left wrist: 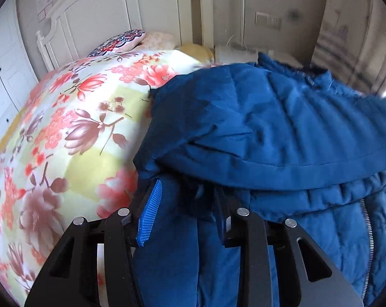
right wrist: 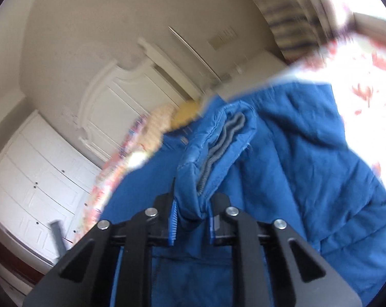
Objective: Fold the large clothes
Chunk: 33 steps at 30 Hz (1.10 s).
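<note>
A large blue quilted jacket [left wrist: 269, 128] lies heaped on the floral bed cover [left wrist: 77, 128], with its zipper [left wrist: 367, 230] running down the right side. My left gripper [left wrist: 186, 197] is shut on a thick fold of the jacket at its near edge, and blue cloth fills the gap between the fingers. In the right wrist view, which is tilted and blurred, my right gripper [right wrist: 195, 204] is shut on a raised edge of the jacket [right wrist: 295, 166] beside the grey zipper [right wrist: 213, 153]. That edge stands lifted above the rest of the garment.
A white headboard [left wrist: 103, 12] stands at the far end of the bed with patterned pillows [left wrist: 121, 41] against it. White wardrobe doors [right wrist: 39, 179] line the left side. The floral cover [right wrist: 367, 76] spreads out to the right of the jacket.
</note>
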{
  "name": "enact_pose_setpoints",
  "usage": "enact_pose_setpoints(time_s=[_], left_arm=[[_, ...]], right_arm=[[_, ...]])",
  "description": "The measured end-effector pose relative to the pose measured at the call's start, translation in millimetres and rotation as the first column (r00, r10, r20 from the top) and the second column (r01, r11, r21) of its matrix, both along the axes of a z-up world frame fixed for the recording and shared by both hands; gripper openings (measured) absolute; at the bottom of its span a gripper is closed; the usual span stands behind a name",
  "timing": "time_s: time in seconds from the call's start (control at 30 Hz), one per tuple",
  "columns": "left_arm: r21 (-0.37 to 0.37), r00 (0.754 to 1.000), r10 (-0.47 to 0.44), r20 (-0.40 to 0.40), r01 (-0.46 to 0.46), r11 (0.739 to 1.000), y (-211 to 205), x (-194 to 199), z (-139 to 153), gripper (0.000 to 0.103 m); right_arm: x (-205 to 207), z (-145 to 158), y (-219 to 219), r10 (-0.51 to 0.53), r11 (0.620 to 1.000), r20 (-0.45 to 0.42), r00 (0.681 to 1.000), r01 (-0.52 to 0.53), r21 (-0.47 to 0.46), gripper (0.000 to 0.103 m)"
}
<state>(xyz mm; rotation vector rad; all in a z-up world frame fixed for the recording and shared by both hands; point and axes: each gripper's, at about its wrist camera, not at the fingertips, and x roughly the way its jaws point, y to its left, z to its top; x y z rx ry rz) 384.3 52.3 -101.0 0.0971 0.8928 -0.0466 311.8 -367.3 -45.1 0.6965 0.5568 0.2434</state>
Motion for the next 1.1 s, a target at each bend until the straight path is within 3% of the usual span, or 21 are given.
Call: enact_pose_setpoints(time_s=[0.07,0.13,0.27,0.33,0.4,0.5,0.57,0.63,0.73,0.77,0.8,0.9,0.97,1.03,1.1], left_arm=[[-0.004,1.0,0.022,0.004,-0.022,1.0,2,0,-2,0.034],[-0.008,0.999,0.037,0.025,-0.037,0.999,5,-2,-4,0.042],[-0.024,0.998,0.05,0.043,-0.049,0.999,10,-3,-8,0.05],[-0.031,0.997,0.064,0.042,-0.063,0.998,14,-2,-9,0.057],[-0.045,0.997,0.072,0.04,-0.07,0.997,17,-2,-10,0.061],[-0.04,0.995,0.09,0.038,-0.089,0.995,21,0,-11,0.071],[-0.058,0.995,0.096,0.034,-0.094,0.994,24,0,-12,0.073],[-0.065,0.994,0.101,0.032,-0.099,0.993,26,0,-13,0.075],[-0.059,0.994,0.103,0.034,-0.101,0.993,25,0,-12,0.077],[-0.052,0.994,0.1,0.037,-0.098,0.994,25,-1,-11,0.077],[-0.026,0.995,0.093,0.045,-0.092,0.995,24,-4,-8,0.079],[0.018,0.99,0.1,0.096,-0.103,0.995,32,-20,13,0.081],[0.02,0.97,0.153,0.187,-0.16,0.987,42,-34,38,0.081],[-0.055,0.933,0.219,0.287,-0.212,0.976,47,-41,73,0.083],[-0.14,0.935,0.159,0.319,-0.119,0.983,33,-34,98,0.091]], right_arm=[[-7,6,-12,-0.01,1.0,0.012,1.0,0.01,-0.006,0.017],[-6,-2,-18,-0.014,0.999,-0.032,0.999,0.013,-0.033,0.017],[3,-44,-21,-0.035,0.998,-0.173,0.984,0.026,-0.053,0.017],[-2,-49,-24,-0.042,0.999,-0.169,0.985,0.04,-0.016,0.017],[-3,-42,-18,-0.045,0.997,-0.157,0.987,0.035,-0.067,0.017],[-9,-34,-18,-0.072,0.996,-0.108,0.992,0.066,-0.057,0.016],[-17,-25,-14,-0.081,0.994,-0.071,0.994,0.076,-0.081,0.016],[-17,-30,-10,-0.077,0.992,-0.106,0.991,0.066,-0.105,0.016],[-11,-47,-15,-0.087,0.992,-0.192,0.978,0.069,-0.101,0.023],[-14,-45,-17,-0.102,0.991,-0.201,0.974,0.082,-0.104,0.033],[-20,-38,-19,-0.141,0.984,-0.198,0.97,0.115,-0.136,0.042],[-42,-3,-23,-0.273,0.933,-0.075,0.959,0.245,-0.265,0.042],[-46,19,-12,-0.273,0.887,0.015,0.962,0.258,-0.384,0.042],[-33,31,11,-0.208,0.854,0.045,0.977,0.204,-0.478,0.043],[-13,32,43,-0.127,0.815,0.043,0.991,0.129,-0.565,0.043]])
